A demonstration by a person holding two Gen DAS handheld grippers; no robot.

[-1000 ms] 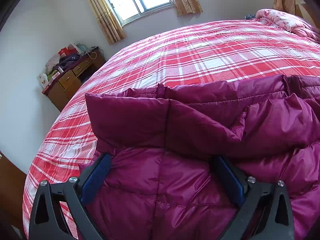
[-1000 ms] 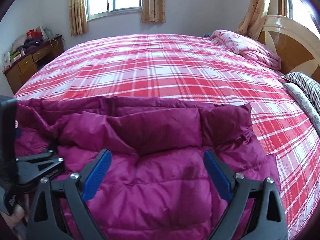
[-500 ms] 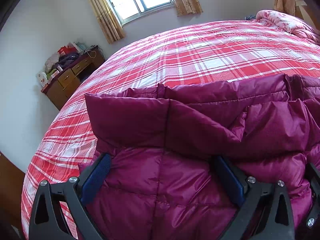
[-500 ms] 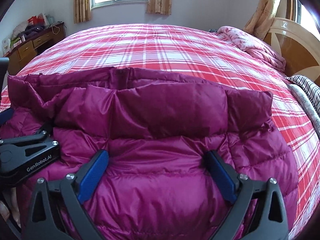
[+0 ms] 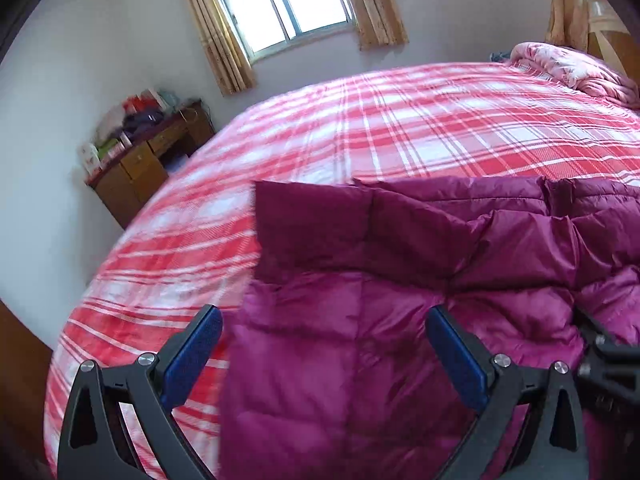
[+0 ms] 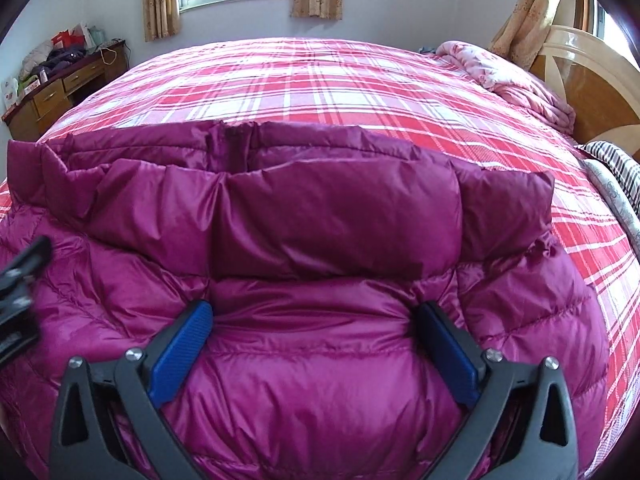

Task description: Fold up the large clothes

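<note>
Left wrist view: left gripper (image 5: 324, 350) is hovering over the left edge of the jacket (image 5: 400, 320), jaws standing wide, nothing clamped. The left pad is sitting over the bedspread (image 5: 400, 128); the right pad is sitting at the jacket's surface, and contact there can't be called. The jacket is a magenta quilted puffer, lying flat on the near part of the bed, with its collar (image 5: 360, 232) folded toward the camera. Part of the other gripper is poking in at the right edge of the frame. In the background a window (image 5: 280, 4) with curtains is showing, plus a wooden desk (image 5: 148, 168) with clutter on the left and a pink blanket (image 5: 568, 64) bunched at the far right. The picture is motion-blurred.

Right wrist view: right gripper (image 6: 314, 344) is pressing down into the jacket (image 6: 320, 400), jaws spread wide. Fabric is bulging up between the pads, both fingers are touching the puffy surface, and there's no pinch on it. The collar (image 6: 340, 220) is lying just beyond the fingertips. The jacket is covering the near end of the bedspread (image 6: 320, 80). A blurred piece of the left gripper is showing at the left edge. The headboard (image 6: 592, 80) is standing at the right, with a striped pillow (image 6: 616, 168) under it.
</note>
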